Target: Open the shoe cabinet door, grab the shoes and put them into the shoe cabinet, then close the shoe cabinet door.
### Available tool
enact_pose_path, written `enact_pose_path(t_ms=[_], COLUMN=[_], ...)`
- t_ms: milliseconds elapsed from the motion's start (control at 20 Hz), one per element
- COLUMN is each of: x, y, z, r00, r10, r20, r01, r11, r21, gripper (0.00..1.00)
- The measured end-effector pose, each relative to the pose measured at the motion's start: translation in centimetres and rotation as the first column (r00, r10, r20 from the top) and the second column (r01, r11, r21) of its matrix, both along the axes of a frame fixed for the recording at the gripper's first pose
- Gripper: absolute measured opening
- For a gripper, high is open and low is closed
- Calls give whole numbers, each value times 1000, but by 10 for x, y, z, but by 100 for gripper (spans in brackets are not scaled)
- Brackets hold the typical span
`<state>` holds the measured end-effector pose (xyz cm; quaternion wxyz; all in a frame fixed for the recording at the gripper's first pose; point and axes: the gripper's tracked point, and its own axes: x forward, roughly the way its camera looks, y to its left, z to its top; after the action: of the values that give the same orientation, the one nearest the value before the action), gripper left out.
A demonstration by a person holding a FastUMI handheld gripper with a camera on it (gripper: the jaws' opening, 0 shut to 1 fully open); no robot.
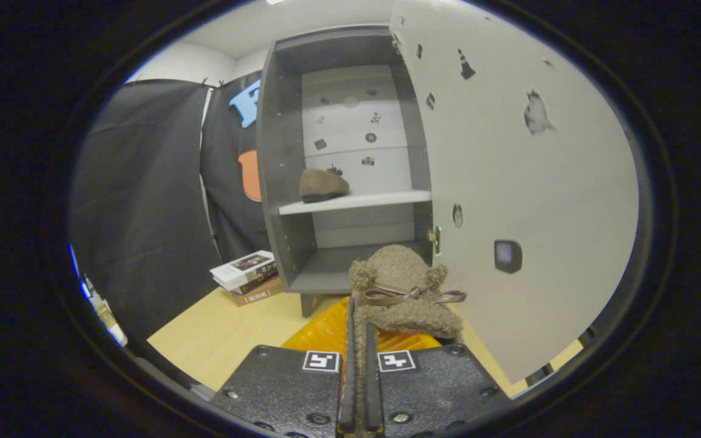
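My gripper [359,331] is shut on the edge of a fuzzy brown shoe [405,286] with a ribbon bow, held up in front of the cabinet's lower compartment. The grey shoe cabinet [286,182] stands ahead with its white door [527,201] swung wide open to the right. A second brown shoe [321,184] rests on the left part of the cabinet's white middle shelf [381,199]. The held shoe hangs just left of the open door's edge, below that shelf's level.
A stack of books [247,277] lies on the wooden floor [223,334] beside the cabinet's left foot. An orange-yellow mat [326,331] lies on the floor under the held shoe. Black cloth wall [143,201] stands to the left.
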<state>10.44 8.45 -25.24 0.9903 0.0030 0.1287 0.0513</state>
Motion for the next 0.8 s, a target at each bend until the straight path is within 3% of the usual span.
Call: enact_pose_path(t_ms=[250,350,600,800], x=[-2,5,27,58], y=[18,19,56,73], z=[103,138,189,205], r00=[984,978,976,980], r10=[54,38,113,108], r20=[171,206,187,167], r01=[-36,-5,-77,-69], r11=[993,987,979,972], r21=[-109,-160,-187,-224], gripper=[11,11,12,13])
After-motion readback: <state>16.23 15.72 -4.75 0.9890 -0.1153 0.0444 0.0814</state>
